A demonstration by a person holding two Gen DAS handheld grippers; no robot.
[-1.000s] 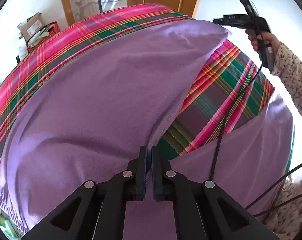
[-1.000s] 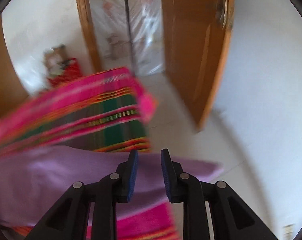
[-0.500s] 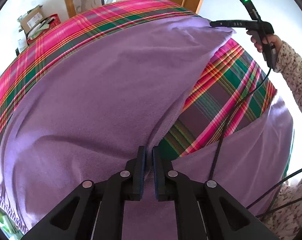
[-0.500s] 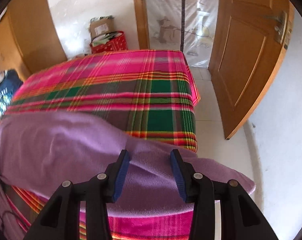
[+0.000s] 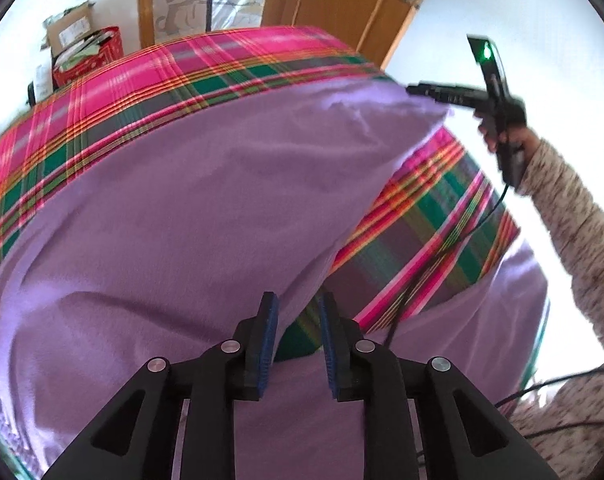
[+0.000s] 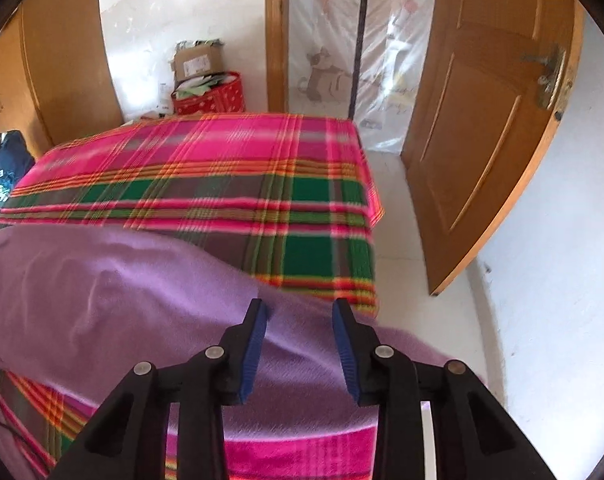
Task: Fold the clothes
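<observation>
The purple garment (image 5: 190,208) lies folded over on the plaid-covered bed (image 6: 206,184), its near edges cut off by the frame, while the left gripper (image 5: 295,312), just opening, and the right gripper (image 6: 300,322), just narrowing, stand parted above the cloth, gripping nothing.

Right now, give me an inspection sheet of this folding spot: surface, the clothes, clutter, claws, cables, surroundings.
Surface: plaid cover in pink and green, spread over the whole top.
Job's things: purple garment, one part folded over, plaid showing in the gap.
Clutter: red bag and cardboard box by the far wall; dark bag at the left edge.
Claws: left claw has just been opening, nothing pinched; right claw open over the purple cloth after closing a little.
Cables: black cable trailing from the right tool across the plaid.
Surroundings: wooden door ajar, plastic curtain in the doorway.
</observation>
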